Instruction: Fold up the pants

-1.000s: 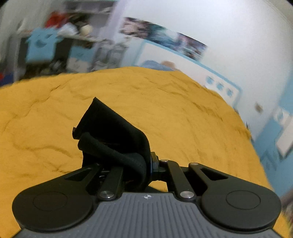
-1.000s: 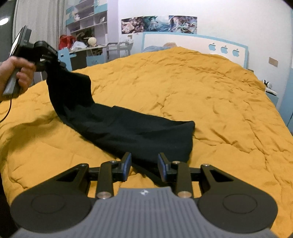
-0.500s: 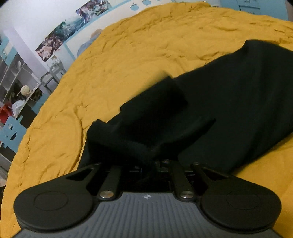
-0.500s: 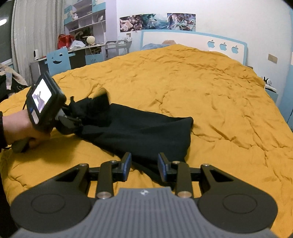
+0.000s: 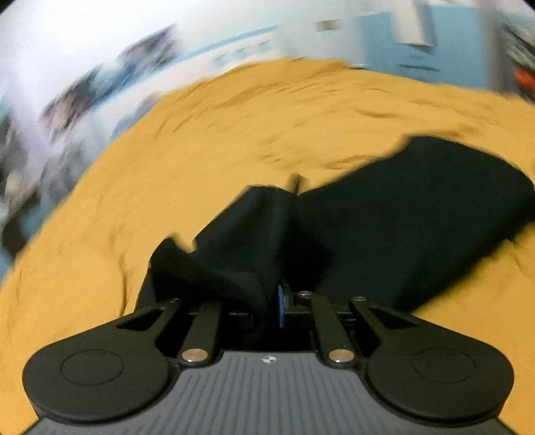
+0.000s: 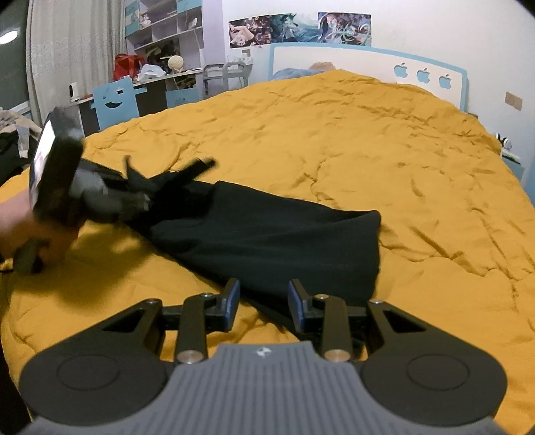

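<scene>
Lying on the yellow bed point(image 6: 334, 140), the black pants point(image 6: 267, 241) are pinched at one end by the left tongs point(image 5: 271, 294), while the right tongs point(image 6: 264, 301) hover released.

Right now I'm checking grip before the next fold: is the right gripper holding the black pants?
No, the right gripper is open, nothing between its fingers, while the black pants lie beyond them.

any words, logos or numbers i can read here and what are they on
No readable words or numbers anywhere.
Three apple-shaped signs on the blue headboard: symbols, no text.
A smiling face cut-out on the blue chair back: no text.
A small emblem on the grey body of the right gripper: a mark, no letters.
Wall posters: pictures only, any lettering too small to read.
Screen on the left gripper's handle: too blurred to read.
</scene>
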Demonstrator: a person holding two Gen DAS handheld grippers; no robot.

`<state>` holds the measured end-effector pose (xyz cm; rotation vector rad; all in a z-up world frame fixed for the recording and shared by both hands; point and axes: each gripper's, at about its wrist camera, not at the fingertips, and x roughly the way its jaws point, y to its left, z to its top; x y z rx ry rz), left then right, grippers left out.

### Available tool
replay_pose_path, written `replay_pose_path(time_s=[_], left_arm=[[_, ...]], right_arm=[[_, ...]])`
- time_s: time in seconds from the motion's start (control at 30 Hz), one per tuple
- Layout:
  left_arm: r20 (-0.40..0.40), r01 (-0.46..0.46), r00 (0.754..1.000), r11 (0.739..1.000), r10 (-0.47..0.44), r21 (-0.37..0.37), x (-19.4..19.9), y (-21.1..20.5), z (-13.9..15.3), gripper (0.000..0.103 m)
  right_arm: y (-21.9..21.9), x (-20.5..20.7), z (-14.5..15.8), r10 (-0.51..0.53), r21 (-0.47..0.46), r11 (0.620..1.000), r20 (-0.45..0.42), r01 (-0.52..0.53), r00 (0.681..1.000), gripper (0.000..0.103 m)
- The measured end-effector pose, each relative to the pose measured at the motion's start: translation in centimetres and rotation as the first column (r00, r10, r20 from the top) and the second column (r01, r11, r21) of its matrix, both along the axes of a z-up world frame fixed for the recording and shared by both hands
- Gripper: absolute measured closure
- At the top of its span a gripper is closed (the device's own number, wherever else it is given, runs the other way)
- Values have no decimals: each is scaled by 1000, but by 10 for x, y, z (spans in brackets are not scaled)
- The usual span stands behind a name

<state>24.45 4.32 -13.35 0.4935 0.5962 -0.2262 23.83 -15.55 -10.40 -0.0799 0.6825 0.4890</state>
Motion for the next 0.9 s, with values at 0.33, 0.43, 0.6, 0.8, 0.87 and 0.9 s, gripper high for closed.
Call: replay_pose_path(time_s=[0.33, 0.43, 0.6, 0.8, 0.87, 0.9], left_arm=[[-40, 76, 995, 970, -87, -231, -29, 51, 36, 33], [-50, -30, 999, 945, 14, -325, -23, 94, 48, 27], [-231, -403, 914, 817, 334, -413, 30, 169, 38, 32], [-265, -378, 921, 819, 286, -430, 68, 171, 22, 33], [-296, -367, 919, 839, 260, -402, 73, 162, 15, 33], [-321, -359, 916, 847, 239, -393, 74, 156, 9, 45]], right_arm=[[39, 92, -7, 39, 239, 971, -204, 11, 978, 59], [48, 123, -20, 28, 307, 949, -314, 74, 949, 56], [47, 149, -46, -60, 363, 898, -459, 249, 887, 54], [73, 154, -57, 22, 359, 921, -435, 151, 900, 54], [85, 155, -59, 25, 304, 946, -406, 109, 914, 79], [89, 156, -60, 32, 293, 951, -401, 95, 915, 99]])
